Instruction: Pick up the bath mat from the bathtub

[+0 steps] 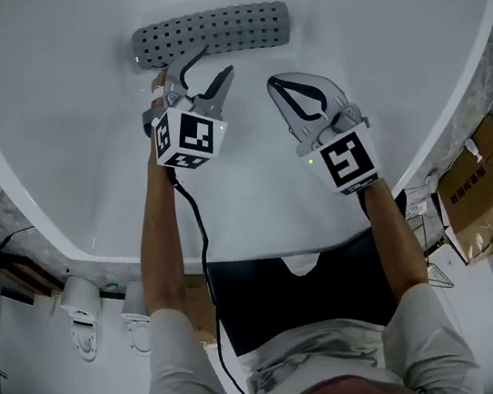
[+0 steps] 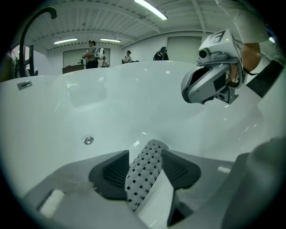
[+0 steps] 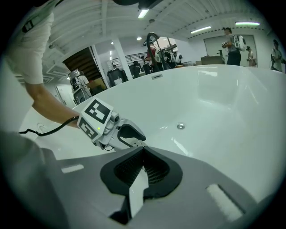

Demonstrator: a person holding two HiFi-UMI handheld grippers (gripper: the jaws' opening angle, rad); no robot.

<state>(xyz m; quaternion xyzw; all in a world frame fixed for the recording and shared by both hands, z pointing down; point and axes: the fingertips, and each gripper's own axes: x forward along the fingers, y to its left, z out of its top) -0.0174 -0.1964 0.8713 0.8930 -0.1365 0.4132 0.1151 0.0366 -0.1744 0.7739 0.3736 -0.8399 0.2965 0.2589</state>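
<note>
Past the spread left claw (image 2: 145, 152) lies the bath mat (image 2: 142, 176); right claw (image 3: 143, 152), pressed together, faces bathtub (image 3: 214, 103).

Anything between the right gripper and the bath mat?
No. Head view shows only bare bathtub floor between the right gripper and the bath mat.

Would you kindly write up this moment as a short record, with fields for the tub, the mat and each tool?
Setting: white bathtub, a person leaning over it
Bath mat: grey, perforated, rolled up, lying on the tub floor, not lifted
Left tool: jaws apart, pointed at the mat, which lines up between them; pads not pressing on it
Right tool: jaws together, empty, beside the left one, apart from the mat
</note>
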